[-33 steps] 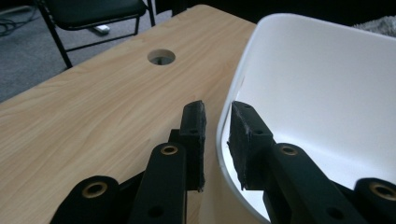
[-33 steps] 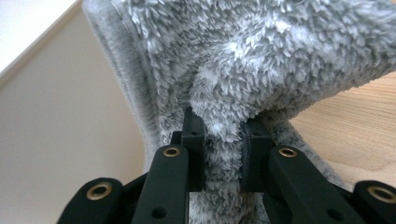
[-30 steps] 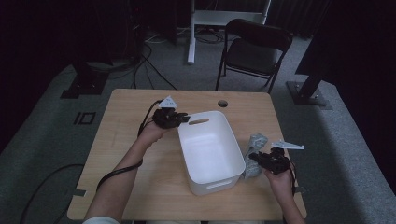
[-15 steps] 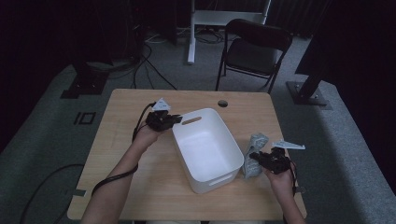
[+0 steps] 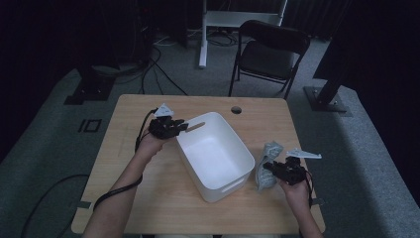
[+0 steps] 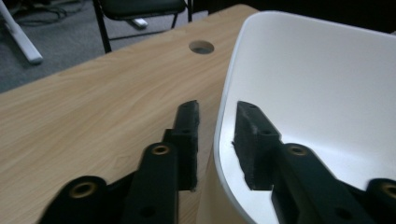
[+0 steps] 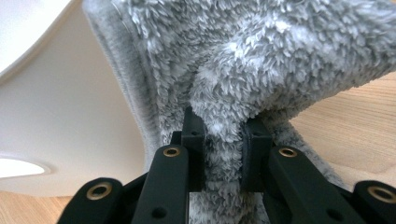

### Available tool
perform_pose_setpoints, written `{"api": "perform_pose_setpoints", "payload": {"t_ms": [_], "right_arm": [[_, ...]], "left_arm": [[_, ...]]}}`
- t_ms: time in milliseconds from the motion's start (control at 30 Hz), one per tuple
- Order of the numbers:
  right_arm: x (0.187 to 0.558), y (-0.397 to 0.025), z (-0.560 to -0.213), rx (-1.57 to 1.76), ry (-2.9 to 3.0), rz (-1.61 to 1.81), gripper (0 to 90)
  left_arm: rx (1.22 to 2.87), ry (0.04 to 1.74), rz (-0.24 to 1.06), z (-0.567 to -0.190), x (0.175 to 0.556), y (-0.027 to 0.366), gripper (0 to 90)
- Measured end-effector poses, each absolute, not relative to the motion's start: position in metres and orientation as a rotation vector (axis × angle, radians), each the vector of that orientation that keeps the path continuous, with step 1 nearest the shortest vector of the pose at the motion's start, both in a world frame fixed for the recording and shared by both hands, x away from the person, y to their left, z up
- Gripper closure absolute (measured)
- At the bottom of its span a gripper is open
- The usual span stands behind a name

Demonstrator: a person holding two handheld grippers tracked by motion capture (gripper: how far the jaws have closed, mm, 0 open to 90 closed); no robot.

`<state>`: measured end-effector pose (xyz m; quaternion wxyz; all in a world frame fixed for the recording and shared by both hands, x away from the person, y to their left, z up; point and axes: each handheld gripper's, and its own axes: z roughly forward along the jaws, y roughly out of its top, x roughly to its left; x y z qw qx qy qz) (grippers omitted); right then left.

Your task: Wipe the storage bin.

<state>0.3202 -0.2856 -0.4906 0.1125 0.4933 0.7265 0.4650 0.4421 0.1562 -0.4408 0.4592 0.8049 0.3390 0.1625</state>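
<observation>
A white plastic bin (image 5: 233,186) sits slantwise in the middle of the wooden table. My left gripper (image 5: 184,126) is at its far left corner. In the left gripper view the jaws (image 6: 217,106) straddle the bin's rim (image 6: 317,79), one outside and one inside, shut on it. A grey fluffy cloth (image 5: 271,150) lies crumpled just right of the bin. My right gripper (image 5: 267,166) is at the cloth's near side. In the right gripper view the jaws (image 7: 223,122) are shut on a fold of the cloth (image 7: 243,56), with the bin's wall (image 7: 60,121) close on the left.
The table (image 5: 148,198) has a round cable hole (image 5: 236,109) near its far edge, also in the left gripper view (image 6: 201,46). A black chair (image 5: 270,54) stands beyond the table. Cables trail over the floor at the far left.
The left gripper has drawn the bin's far corner to the left, turning the bin so it lies more slantwise. The right gripper and the cloth have hardly moved.
</observation>
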Motion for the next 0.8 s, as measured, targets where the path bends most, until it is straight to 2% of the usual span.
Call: {"api": "perform_pose_setpoints", "payload": {"t_ms": [100,233,600,800], "right_arm": [[0.320,-0.286,-0.491,1.449,2.130,1.367,76.0],[0.320,-0.287,-0.491,1.453,2.129,1.368,76.0],[0.320,-0.287,-0.490,1.455,2.124,1.366,76.0],[0.320,-0.286,-0.490,1.450,2.126,1.370,76.0]], "left_arm": [[1.969,0.831,0.378,-0.443,0.443,0.154,71.2],[1.966,0.861,0.385,-0.444,0.443,0.153,81.4],[1.935,1.005,0.505,-0.442,0.425,0.160,86.4],[1.909,1.062,0.520,-0.442,0.414,0.168,86.3]]}}
